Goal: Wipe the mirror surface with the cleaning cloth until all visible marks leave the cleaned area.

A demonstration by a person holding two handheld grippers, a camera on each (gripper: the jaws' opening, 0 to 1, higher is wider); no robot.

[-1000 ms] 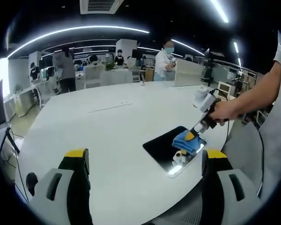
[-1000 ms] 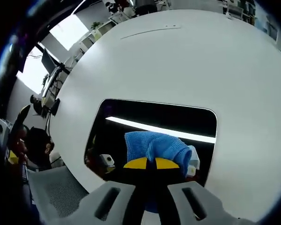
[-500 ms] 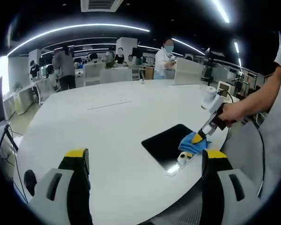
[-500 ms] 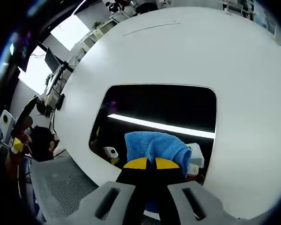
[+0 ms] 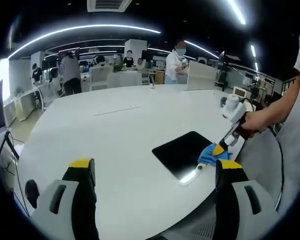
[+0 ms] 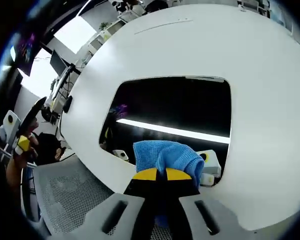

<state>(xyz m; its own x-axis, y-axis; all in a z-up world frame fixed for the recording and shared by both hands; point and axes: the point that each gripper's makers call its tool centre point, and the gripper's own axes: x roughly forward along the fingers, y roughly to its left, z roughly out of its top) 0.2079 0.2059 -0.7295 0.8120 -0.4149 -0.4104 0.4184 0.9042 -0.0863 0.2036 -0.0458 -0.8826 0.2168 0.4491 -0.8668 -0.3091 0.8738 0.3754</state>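
Our right tool is clamped on the bunched blue cleaning cloth, pressing it at the mirror's near edge on the white worktop, likely to wipe the last strip. Left tool hangs back off the mirror with jaws spread wide, holding nothing.

The mirror is a dark rounded rectangle lying flat near the edge of the white worktop, reflecting a bright ceiling light strip. The blue cleaning cloth, bunched, rests on the mirror's near edge.
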